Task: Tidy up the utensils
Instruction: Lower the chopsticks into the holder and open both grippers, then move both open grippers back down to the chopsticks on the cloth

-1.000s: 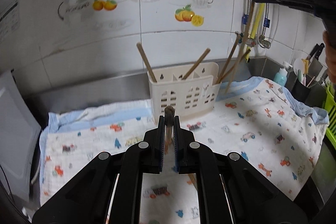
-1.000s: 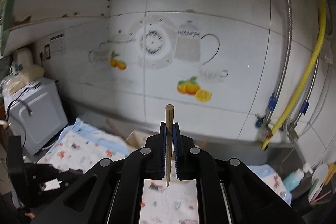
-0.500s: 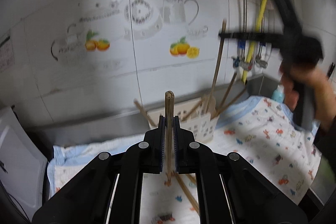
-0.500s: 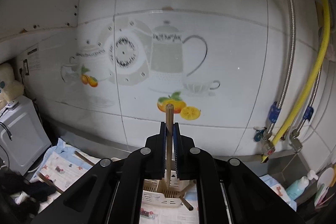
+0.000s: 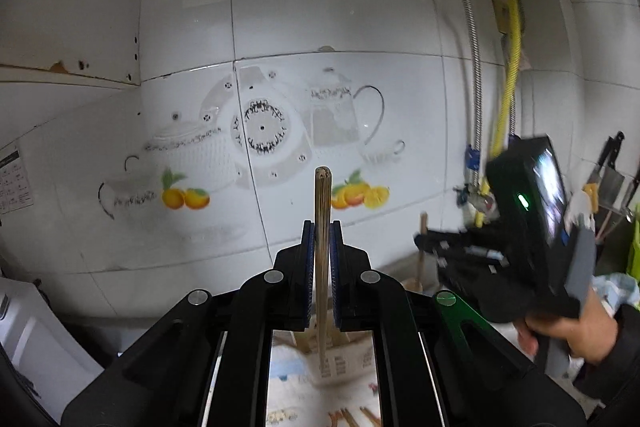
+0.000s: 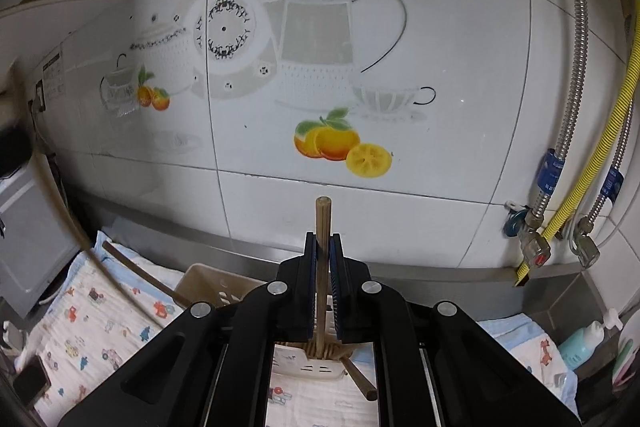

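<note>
Both my jaws are clamped on sticks: my left gripper (image 5: 319,247) pinches one chopstick (image 5: 322,211) upright, my right gripper (image 6: 323,259) pinches another chopstick (image 6: 322,223) above the holder (image 6: 208,287).

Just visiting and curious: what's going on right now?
Left gripper and right gripper each shut on a chopstick. Holder below. Nothing blocking.

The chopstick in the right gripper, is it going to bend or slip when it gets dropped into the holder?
Probably stiff: the chopstick stands straight above the right hand-held gripper. Likely light, being thin wood. It looks round and smooth, so it may slide or roll once released above the utensil holder.
</note>
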